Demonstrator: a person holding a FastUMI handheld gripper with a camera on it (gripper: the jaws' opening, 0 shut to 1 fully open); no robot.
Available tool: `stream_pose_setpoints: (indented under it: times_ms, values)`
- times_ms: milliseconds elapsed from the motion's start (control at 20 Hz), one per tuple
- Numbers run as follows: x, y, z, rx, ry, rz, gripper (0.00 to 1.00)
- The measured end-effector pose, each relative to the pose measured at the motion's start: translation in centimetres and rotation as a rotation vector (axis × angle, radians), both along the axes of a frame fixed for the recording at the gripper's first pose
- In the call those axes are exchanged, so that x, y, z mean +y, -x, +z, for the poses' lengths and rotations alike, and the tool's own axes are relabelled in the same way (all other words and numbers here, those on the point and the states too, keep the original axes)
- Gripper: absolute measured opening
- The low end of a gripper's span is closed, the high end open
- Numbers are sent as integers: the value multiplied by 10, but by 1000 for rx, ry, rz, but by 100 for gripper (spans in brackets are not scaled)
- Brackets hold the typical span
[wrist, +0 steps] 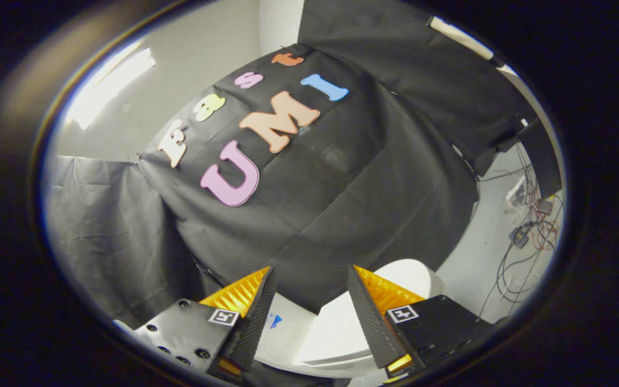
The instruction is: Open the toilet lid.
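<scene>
A white toilet sits low in the view, below and beyond my fingers, against the black cloth wall. Its lid [336, 328] shows between the fingers as a smooth white surface, and its rounded end [419, 277] rises past the right finger. Whether the lid lies flat or is raised I cannot tell. My gripper [311, 275] is open and tilted, with a wide gap between the fingertips and nothing held. The fingers hover above the toilet without touching it.
Black cloth hangs as the booth wall ahead and to the left. A tangle of cables and small boxes [527, 236] lies on the pale floor to the right of the toilet. A bright ceiling light [110, 86] glows above the cloth.
</scene>
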State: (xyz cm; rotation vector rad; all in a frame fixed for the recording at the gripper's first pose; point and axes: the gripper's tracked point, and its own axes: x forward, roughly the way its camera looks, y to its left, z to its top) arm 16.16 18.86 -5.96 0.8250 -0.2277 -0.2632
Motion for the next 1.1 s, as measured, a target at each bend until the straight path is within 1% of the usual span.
stream_pose_setpoints:
  times_ms: [250, 600, 800, 1100]
  values:
    - [7, -6, -30, -8, -144, -6, 84]
    - [14, -15, -91, 51, -358, -29, 85]
    - [11, -13, -128, 122, -431, -56, 84]
    - [5, 13, -192, 310, -538, -142, 85]
